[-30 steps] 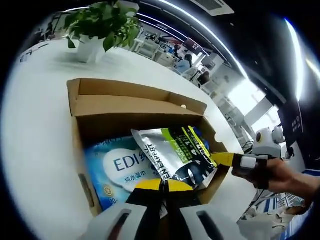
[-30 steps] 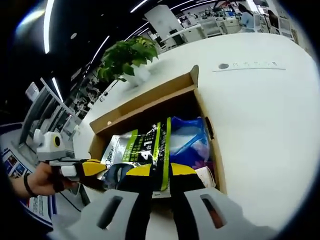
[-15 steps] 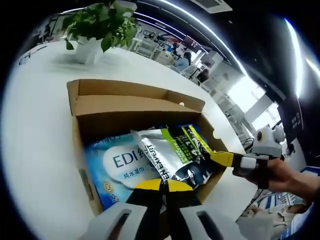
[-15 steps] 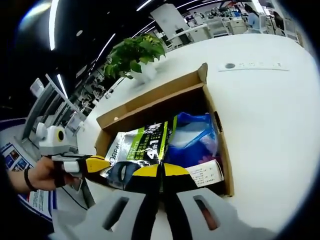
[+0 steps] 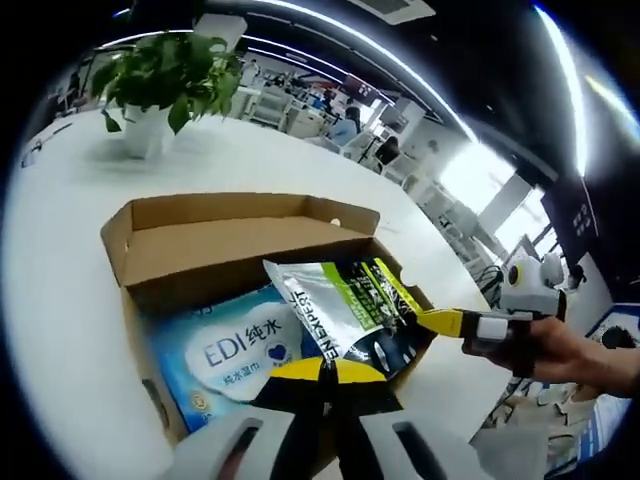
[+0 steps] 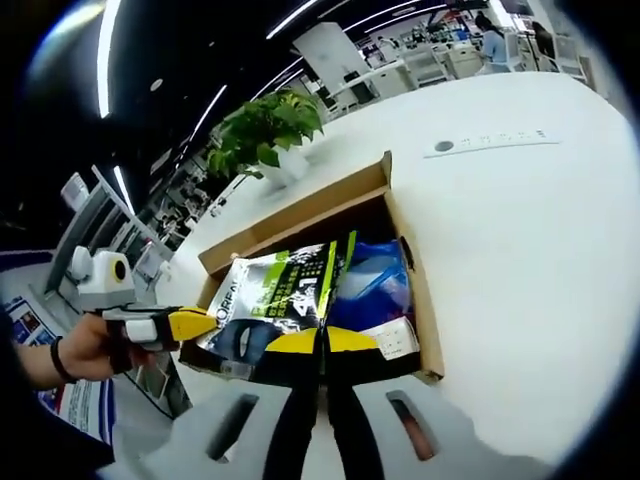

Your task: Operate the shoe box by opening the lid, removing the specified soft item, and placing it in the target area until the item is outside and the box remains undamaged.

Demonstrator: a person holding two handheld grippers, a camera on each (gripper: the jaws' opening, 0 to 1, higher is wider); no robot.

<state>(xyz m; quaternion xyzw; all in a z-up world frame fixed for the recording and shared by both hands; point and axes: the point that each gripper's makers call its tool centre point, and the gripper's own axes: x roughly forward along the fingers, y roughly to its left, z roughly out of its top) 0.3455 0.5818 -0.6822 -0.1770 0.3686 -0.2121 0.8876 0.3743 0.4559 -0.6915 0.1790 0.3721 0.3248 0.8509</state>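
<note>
- Pouch [image 5: 350, 310], a glossy silver, green and black soft pack, sits tilted up out of the open shoe box [image 5: 200, 235], its long axis running from the box's near edge toward the lid flap.
- Right gripper [image 6: 322, 340] has its jaws pressed together on the pouch's near edge.
- Left gripper [image 5: 322, 372] has its jaws closed at the box's near wall; whether it pinches anything, I cannot tell.
- Wipes pack [image 5: 230, 350], blue crinkly film, lies flat beneath.
- Corrugated brown card stands on the smooth white bench [image 6: 520, 230].
</note>
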